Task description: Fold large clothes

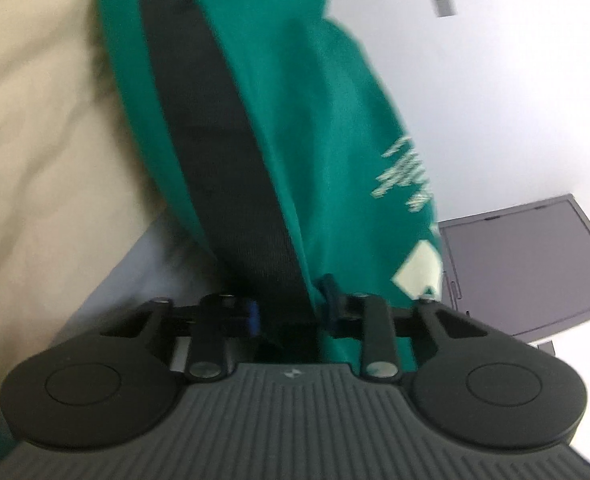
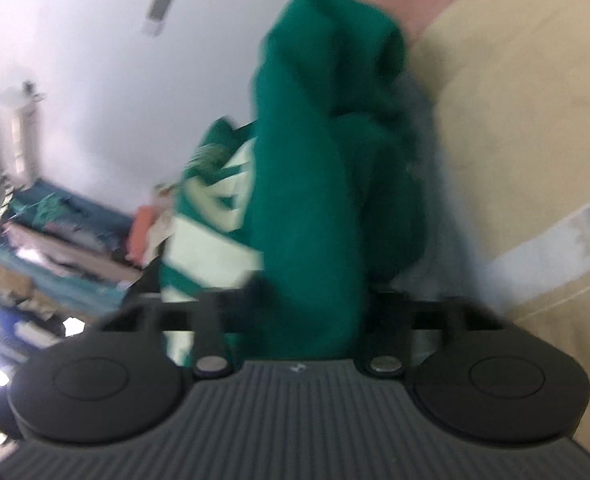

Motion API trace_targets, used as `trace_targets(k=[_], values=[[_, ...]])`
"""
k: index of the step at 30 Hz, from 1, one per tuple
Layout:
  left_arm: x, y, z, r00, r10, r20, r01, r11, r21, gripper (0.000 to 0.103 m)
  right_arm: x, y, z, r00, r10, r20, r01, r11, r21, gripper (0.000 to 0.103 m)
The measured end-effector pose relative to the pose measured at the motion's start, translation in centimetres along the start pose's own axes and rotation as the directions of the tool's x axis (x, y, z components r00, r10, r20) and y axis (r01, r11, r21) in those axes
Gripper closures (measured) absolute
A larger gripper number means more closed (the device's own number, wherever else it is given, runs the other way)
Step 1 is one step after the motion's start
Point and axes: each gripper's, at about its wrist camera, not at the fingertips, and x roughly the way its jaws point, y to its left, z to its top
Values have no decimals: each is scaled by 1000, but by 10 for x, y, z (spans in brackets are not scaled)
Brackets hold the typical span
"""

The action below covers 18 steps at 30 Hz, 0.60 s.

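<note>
- Green garment (image 1: 295, 128): large teal top w/ a black band (image 1: 223, 152) down one side and pale printed lettering; it hangs bunched and lifted between both grippers, above a beige bed (image 1: 35, 140). Both views are motion-blurred.
- Left gripper (image 1: 291, 312): closed on the garment; blue-tipped fingers (image 1: 329, 288) pinch the cloth where black band meets green, near an edge.
- Right gripper (image 2: 295, 300): fingertips are hidden behind the cloth; by its look it's clamped on a thick green fold, w/ white-striped print (image 2: 211, 248) just to one side.
- Handling (judgement): soft, limp knit, light-to-moderate weight; it drapes and bunches freely, won't hold shape unsupported. Not fragile, low slip risk in a firm pinch.
- Where to hold (judgement): seams, hem or shoulder corners, one per gripper, well apart, so the fabric spreads flat; mid-panel grabs give wads as here.
- Background: grey laptop (image 1: 527, 264) in left view; stacked folded textiles (image 2: 55, 240) in right view.
</note>
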Motion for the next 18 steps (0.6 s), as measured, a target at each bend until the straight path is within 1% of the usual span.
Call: trace_targets(k=[1, 3, 4, 7, 10, 14, 16, 18], values=[[-5, -6, 0, 1000, -7, 16, 7, 1000, 24, 77, -5, 9, -2, 1000, 26, 12, -25, 999, -47, 96], [-20, -21, 0, 998, -27, 53, 22, 996, 83, 79, -21, 26, -4, 994, 100, 50, -94, 988, -120, 96], [-27, -28, 0, 997, -36, 69, 28, 993, 112, 80, -30, 33, -5, 989, 131, 64, -121, 983, -138, 96], [-53, -47, -3, 991, -77, 108, 58, 983, 174, 83, -53, 45, -7, 979, 178, 98, -156, 969, -192, 96], [-82, -57, -6, 979, -143, 142, 118, 978, 173, 84, -71, 44, -9, 974, 196, 114, -173, 967, -187, 97], [-127, -59, -17, 963, -198, 185, 168, 972, 164, 85, -91, 43, -12, 969, 216, 123, -190, 962, -195, 97], [-140, -62, -22, 958, -208, 200, 176, 971, 163, 86, -100, 47, -14, 967, 229, 112, -204, 959, -198, 97], [-155, -63, -29, 960, -190, 205, 157, 973, 168, 87, -105, 49, -16, 968, 228, 107, -204, 959, -195, 97]])
